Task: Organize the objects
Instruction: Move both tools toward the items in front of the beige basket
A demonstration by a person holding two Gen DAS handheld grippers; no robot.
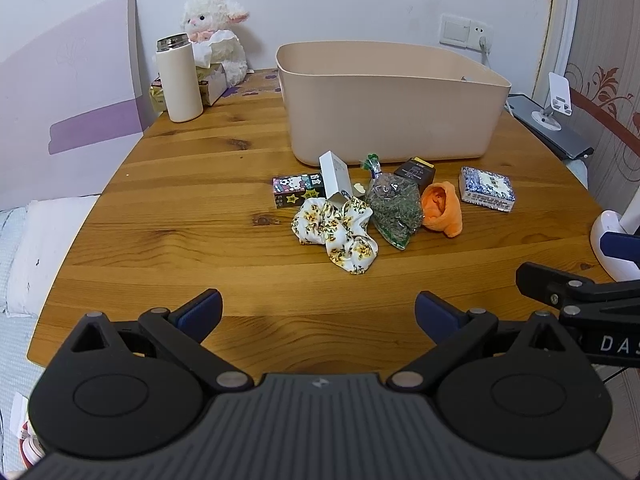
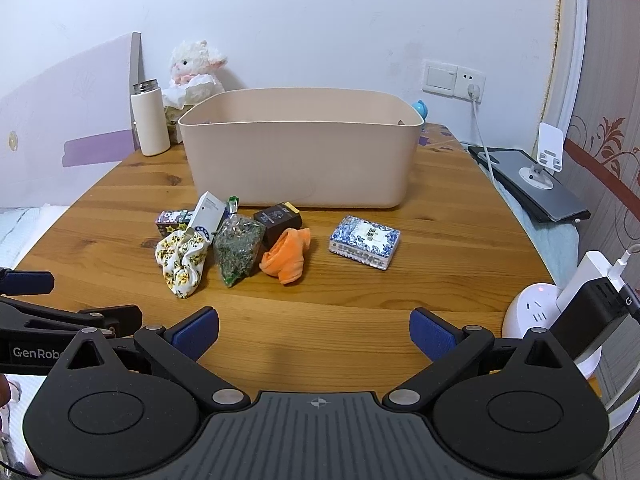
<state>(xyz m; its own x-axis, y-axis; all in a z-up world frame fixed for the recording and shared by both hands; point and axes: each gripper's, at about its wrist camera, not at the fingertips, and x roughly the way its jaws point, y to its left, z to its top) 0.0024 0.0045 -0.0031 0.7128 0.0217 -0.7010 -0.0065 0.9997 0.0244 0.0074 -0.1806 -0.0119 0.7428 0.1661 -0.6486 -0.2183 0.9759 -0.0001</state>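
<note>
I see the blue box (image 2: 365, 242) lying flat on the desk (image 2: 360, 320) ahead of my right fingers (image 2: 314, 334), nearer than my left fingers (image 1: 319, 316), both spread wide and empty.

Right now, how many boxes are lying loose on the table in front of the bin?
4: cartoon-print box far left, white box leaning on it, dark box behind the orange cloth, blue-patterned box alone at right. The pile may hide others.
</note>
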